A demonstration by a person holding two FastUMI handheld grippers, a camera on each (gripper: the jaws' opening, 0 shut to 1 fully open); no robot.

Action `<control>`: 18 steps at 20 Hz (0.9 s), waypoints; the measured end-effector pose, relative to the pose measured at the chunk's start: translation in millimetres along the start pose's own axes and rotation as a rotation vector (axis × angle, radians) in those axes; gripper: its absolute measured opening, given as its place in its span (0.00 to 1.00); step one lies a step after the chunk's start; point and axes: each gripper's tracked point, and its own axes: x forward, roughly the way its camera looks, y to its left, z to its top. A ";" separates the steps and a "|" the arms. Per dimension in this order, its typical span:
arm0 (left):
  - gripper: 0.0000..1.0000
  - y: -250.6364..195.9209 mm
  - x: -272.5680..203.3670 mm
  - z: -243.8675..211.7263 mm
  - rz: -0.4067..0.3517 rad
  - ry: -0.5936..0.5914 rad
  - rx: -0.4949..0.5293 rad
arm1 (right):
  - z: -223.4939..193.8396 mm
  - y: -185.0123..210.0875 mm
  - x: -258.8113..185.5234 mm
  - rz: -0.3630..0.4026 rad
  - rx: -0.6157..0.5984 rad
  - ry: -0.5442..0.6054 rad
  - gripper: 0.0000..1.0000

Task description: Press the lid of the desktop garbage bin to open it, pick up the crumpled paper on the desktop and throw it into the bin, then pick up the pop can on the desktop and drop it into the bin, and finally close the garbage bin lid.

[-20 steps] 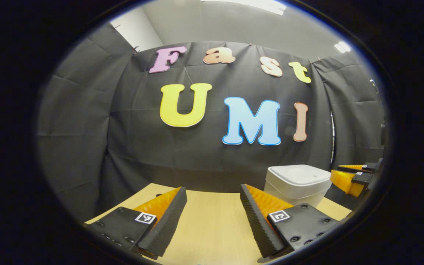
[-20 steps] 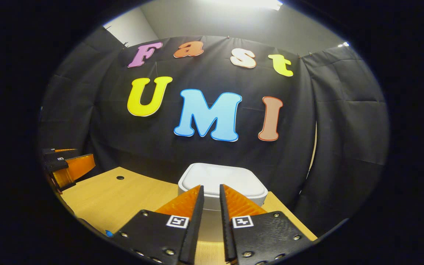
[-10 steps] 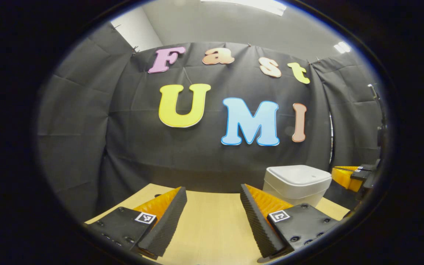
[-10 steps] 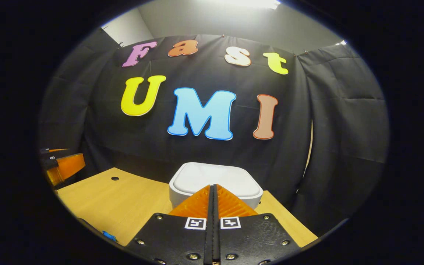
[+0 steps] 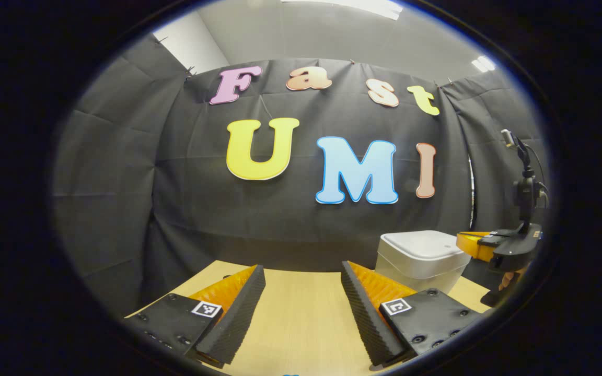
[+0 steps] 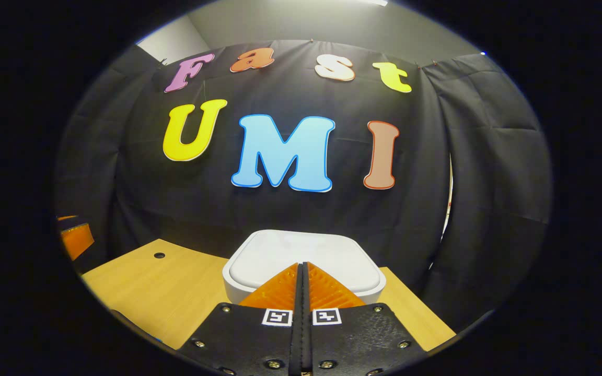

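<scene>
- Pressing the bin (image 6: 305, 261) lid at the bench's far edge: right gripper (image 6: 303, 271), fingers closed together and empty, should push straight down.
- Left gripper (image 5: 301, 292) fingers wide apart, empty.

one bin (image 6: 303, 261), one table (image 6: 175, 292), two hand-held grippers (image 6: 303, 269)

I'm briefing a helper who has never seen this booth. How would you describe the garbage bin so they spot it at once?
Start at the light wooden table in front of the black cloth wall. Near its far right end stands the garbage bin, a squat box with rounded corners, with the shut right claw poised at its near edge. It is the one white thing on the table, and its flat lid is closed.
</scene>
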 end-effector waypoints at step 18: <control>0.96 -2.5 -3.7 -4.1 -0.004 0.002 0.007 | -14.9 -4.4 13.8 0.063 0.138 0.050 0.00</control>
